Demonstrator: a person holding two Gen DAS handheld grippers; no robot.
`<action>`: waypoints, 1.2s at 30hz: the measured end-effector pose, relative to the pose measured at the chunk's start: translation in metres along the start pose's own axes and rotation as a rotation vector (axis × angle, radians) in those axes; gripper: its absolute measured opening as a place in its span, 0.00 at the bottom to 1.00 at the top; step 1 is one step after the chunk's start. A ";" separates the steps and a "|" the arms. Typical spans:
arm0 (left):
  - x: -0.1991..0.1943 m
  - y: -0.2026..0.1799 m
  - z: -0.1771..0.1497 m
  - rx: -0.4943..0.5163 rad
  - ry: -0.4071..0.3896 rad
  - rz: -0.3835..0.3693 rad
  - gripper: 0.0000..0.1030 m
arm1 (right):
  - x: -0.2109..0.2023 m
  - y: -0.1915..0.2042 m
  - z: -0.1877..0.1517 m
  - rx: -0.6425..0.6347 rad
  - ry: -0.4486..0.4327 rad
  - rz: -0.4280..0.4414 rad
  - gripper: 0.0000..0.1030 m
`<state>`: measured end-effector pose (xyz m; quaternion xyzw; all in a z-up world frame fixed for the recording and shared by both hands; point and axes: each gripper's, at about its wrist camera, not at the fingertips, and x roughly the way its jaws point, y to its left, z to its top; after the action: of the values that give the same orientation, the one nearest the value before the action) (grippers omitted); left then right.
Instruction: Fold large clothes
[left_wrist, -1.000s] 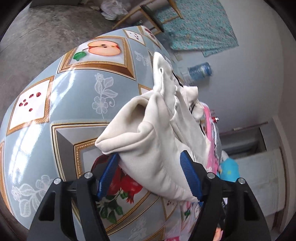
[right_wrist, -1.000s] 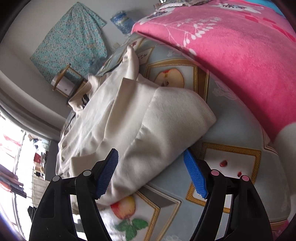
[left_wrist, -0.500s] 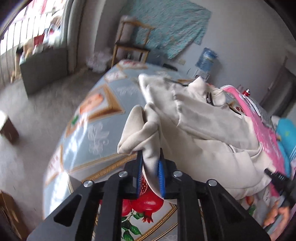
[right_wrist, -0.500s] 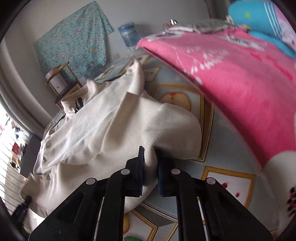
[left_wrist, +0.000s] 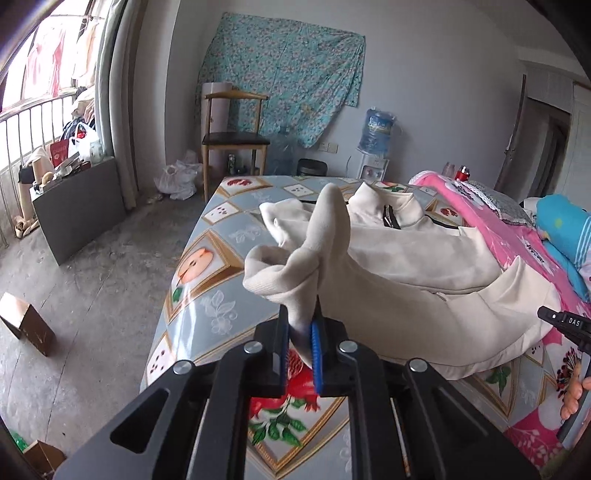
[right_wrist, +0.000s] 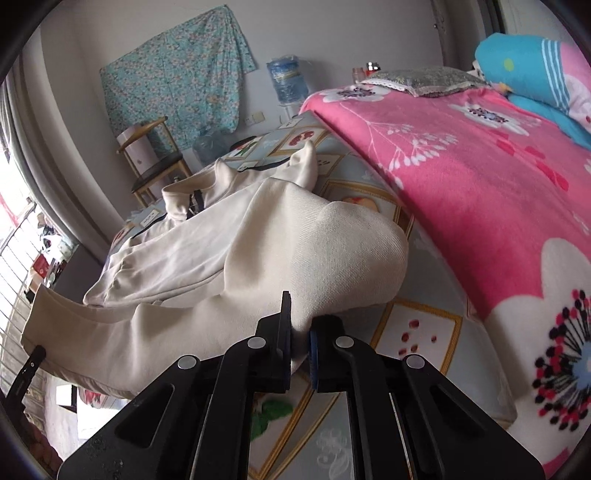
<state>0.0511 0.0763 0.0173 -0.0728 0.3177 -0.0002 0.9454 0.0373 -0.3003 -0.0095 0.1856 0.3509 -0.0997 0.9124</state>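
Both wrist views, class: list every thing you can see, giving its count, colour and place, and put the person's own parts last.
jacket: one, cream, spread on the tablecloth, near edge lifted
tablecloth: one, grey-blue with fruit prints, under the jacket
blanket: one, pink floral, right of the jacket
pillow: one, blue and pink, on the blanket
chair: one, wooden, by the wall
water bottle: one, blue, by the wall
wall cloth: one, teal floral, hung
left gripper: black, shut on jacket
right gripper: black, shut on jacket

Wooden chair (left_wrist: 232, 137) against the wall beneath a floral cloth (left_wrist: 284, 70); water jug (left_wrist: 377, 129) farther right, pink blanket (right_wrist: 480, 177) alongside.
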 end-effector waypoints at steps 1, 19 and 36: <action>-0.004 0.002 -0.002 0.000 0.005 -0.003 0.09 | -0.005 0.000 -0.003 -0.007 0.004 -0.002 0.07; 0.005 0.063 -0.062 -0.220 0.301 -0.022 0.43 | 0.022 -0.042 -0.031 0.058 0.203 0.015 0.34; 0.008 0.091 0.047 -0.091 0.120 0.147 0.55 | -0.012 -0.034 0.023 -0.099 0.073 -0.162 0.73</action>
<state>0.0818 0.1723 0.0371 -0.0919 0.3777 0.0794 0.9179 0.0320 -0.3396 0.0050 0.1149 0.4023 -0.1488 0.8960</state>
